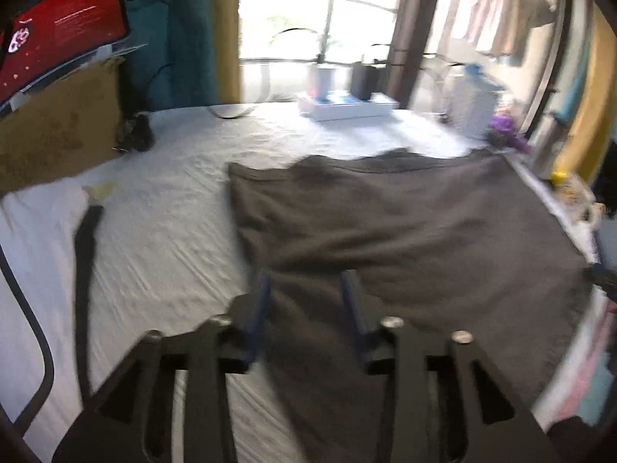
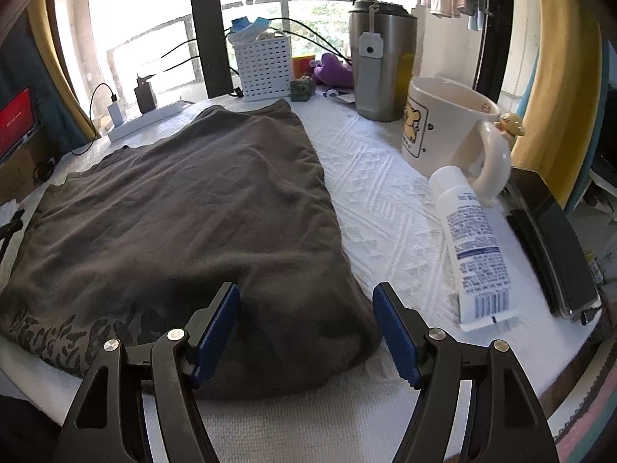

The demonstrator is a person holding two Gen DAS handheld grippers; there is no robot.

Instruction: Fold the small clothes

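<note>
A dark grey-brown T-shirt [image 1: 405, 223] lies spread flat on the white textured table cover [image 1: 162, 231]. In the left wrist view, which is blurred, my left gripper [image 1: 306, 281] hovers over the shirt's near left edge. Its blue pads stand apart and only cloth shows below the gap. In the right wrist view the shirt [image 2: 185, 200] shows a dark print at its near left. My right gripper [image 2: 304, 293] stands wide open over the shirt's near right corner, and its pads [image 2: 393, 332] touch nothing.
To the right of the shirt lie a white tube [image 2: 474, 247], a cream mug [image 2: 443, 123], a steel tumbler [image 2: 381, 65] and a black box [image 2: 547, 239]. A white basket [image 2: 264, 65] and a power strip [image 2: 146, 119] stand at the back. A red monitor [image 1: 65, 27], a cardboard box [image 1: 58, 127] and a black strap [image 1: 86, 254] sit at the left.
</note>
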